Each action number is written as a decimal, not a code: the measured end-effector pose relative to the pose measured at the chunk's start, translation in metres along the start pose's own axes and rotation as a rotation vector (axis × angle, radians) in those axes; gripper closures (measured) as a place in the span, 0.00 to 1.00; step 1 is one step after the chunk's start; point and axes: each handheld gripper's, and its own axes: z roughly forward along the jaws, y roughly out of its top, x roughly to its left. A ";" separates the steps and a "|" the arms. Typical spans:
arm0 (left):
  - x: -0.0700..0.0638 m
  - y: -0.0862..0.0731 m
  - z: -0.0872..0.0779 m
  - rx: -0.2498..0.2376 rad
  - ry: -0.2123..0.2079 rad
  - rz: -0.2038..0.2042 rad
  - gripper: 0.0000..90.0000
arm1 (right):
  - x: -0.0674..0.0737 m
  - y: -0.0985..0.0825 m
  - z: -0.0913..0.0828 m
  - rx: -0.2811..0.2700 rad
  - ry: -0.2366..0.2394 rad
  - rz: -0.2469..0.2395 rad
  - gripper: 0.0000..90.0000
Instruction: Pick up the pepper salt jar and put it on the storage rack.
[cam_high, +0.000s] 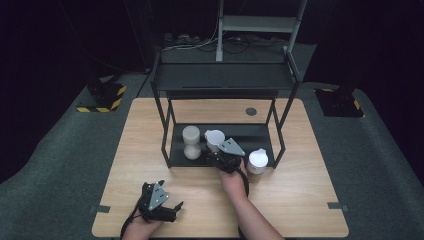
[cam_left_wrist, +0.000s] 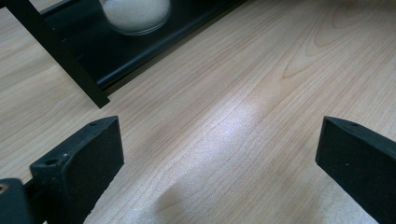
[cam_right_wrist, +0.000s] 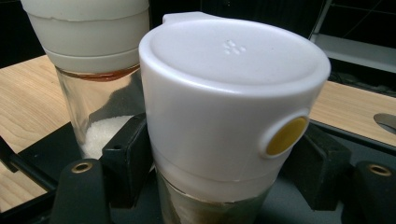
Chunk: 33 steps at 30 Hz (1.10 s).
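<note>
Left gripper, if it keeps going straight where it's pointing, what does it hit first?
Probably the rack's black leg, with the sugar jar just behind it. The left gripper is open over bare table; depth is unclear.

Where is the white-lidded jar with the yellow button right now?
In the high view, the jar stands on the black rack's bottom shelf, right of the sugar jar, with the right gripper shut on it.
</note>
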 end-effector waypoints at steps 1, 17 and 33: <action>0.000 0.000 0.000 0.000 0.000 0.000 0.01 | 0.000 0.000 0.000 0.000 0.000 0.000 0.33; 0.000 0.000 0.000 0.002 0.001 0.006 0.01 | 0.001 0.001 -0.006 0.006 0.000 0.010 0.23; -0.001 0.000 0.000 0.006 0.003 0.007 0.01 | 0.007 0.009 -0.024 -0.030 0.005 0.032 0.11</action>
